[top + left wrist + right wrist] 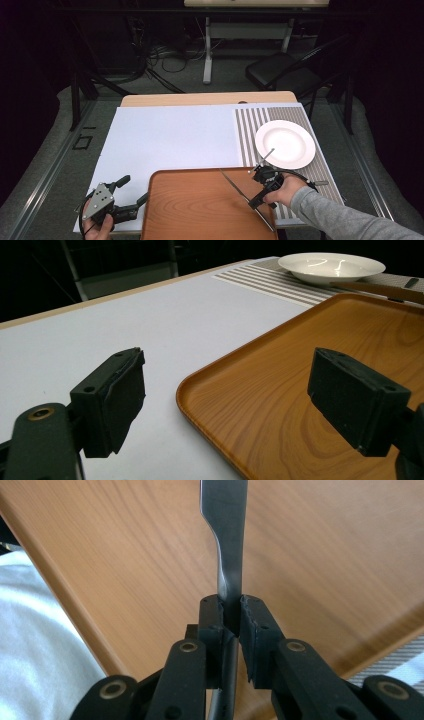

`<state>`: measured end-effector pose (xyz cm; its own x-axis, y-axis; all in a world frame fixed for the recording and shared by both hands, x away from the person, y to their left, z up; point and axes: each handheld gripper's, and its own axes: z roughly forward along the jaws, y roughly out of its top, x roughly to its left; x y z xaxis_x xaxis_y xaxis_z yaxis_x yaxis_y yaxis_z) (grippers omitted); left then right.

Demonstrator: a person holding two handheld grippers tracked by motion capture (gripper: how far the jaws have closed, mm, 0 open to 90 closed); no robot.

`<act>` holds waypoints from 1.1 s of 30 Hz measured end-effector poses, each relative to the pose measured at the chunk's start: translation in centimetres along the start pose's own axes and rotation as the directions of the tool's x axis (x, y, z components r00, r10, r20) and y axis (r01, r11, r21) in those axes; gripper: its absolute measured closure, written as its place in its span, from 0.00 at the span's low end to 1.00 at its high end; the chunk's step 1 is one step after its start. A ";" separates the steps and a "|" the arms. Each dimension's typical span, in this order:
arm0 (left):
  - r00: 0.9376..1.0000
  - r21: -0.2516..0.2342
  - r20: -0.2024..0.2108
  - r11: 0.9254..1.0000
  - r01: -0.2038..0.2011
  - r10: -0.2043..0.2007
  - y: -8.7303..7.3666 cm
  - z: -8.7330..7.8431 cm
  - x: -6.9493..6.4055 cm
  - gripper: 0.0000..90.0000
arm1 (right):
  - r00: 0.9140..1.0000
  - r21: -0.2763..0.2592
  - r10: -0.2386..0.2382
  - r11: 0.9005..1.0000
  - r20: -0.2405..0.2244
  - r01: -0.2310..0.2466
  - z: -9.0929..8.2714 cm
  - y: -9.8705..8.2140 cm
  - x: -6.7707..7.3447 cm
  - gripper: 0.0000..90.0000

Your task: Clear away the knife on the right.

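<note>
A metal table knife (233, 183) hangs slanted low over the right part of a wooden tray (195, 210). My right gripper (252, 201) is shut on it, a hand in a grey sleeve behind it. In the right gripper view the jaws of that gripper (231, 606) pinch the knife (227, 535) at its narrow neck, and the blade runs away over the tray (125, 555). My left gripper (134, 189) rests open at the tray's left front corner; in its own view this gripper (225, 395) has nothing between the pads, with the tray corner (280, 370) ahead.
A white plate (285, 144) sits on a striped placemat (250, 131) at the right back, also seen far off as a plate (332, 265). A white board (170, 140) covers the table behind the tray. A thin rod (268, 154) leans at the plate's near rim.
</note>
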<state>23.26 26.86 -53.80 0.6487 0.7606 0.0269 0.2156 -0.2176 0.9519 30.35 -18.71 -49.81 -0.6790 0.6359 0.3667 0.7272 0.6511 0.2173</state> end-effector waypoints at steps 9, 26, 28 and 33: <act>1.000 0.001 0.002 1.000 0.000 0.000 0.0 0.0 0.0 0.17 | 1.000 0.031 0.012 0.999 -0.024 -0.011 1.3 -0.6 0.3 0.89; 1.000 0.002 0.002 1.000 0.000 0.000 0.0 0.1 0.0 0.17 | 0.998 0.083 0.036 0.996 -0.050 -0.032 2.9 -1.1 -0.2 0.89; 1.000 0.004 0.003 1.000 -0.001 0.001 0.0 0.1 0.0 0.17 | 0.999 0.122 0.032 0.992 -0.043 -0.027 2.7 -1.0 -0.3 0.89; 1.000 0.003 0.003 1.000 -0.004 0.004 0.0 0.1 0.0 0.17 | 0.998 0.095 0.035 0.995 -0.042 -0.031 3.0 -1.0 -0.4 0.89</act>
<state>23.31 26.84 -53.82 0.6515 0.7581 0.0296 0.2152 -0.2221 0.9510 29.61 -18.36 -52.86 -0.6481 0.6406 0.4118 0.7352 0.6674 0.1187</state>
